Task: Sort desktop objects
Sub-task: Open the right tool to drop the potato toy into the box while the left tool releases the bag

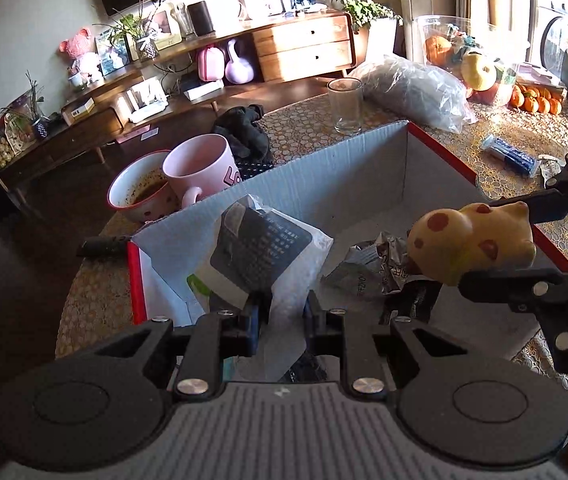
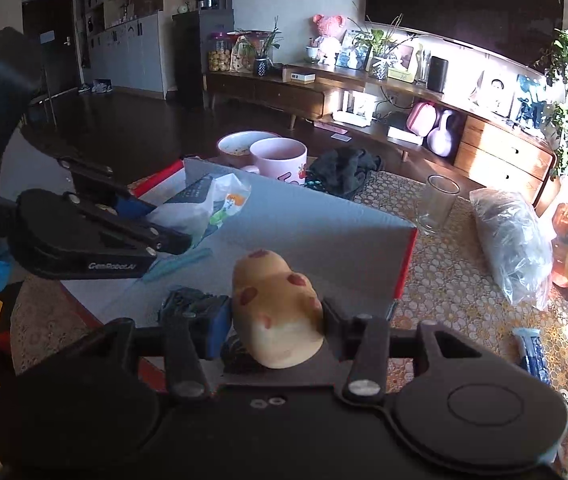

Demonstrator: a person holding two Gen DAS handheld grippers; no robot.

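The cardboard box stands open on the table, with free room above it. The left gripper is closed on a white packet over the box's near edge. The right gripper clamps a yellow spotted toy above the box's right side. Crumpled wrappers lie inside.

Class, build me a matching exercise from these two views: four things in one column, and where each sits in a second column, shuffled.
Things
1. yellow spotted toy
2. white packet
3. empty glass
4. crumpled wrapper

Places
A. standing on the tablecloth beyond the box
B. lying on the box floor
C. between the right gripper's fingers
D. between the left gripper's fingers

Pairs: 1-C, 2-D, 3-A, 4-B
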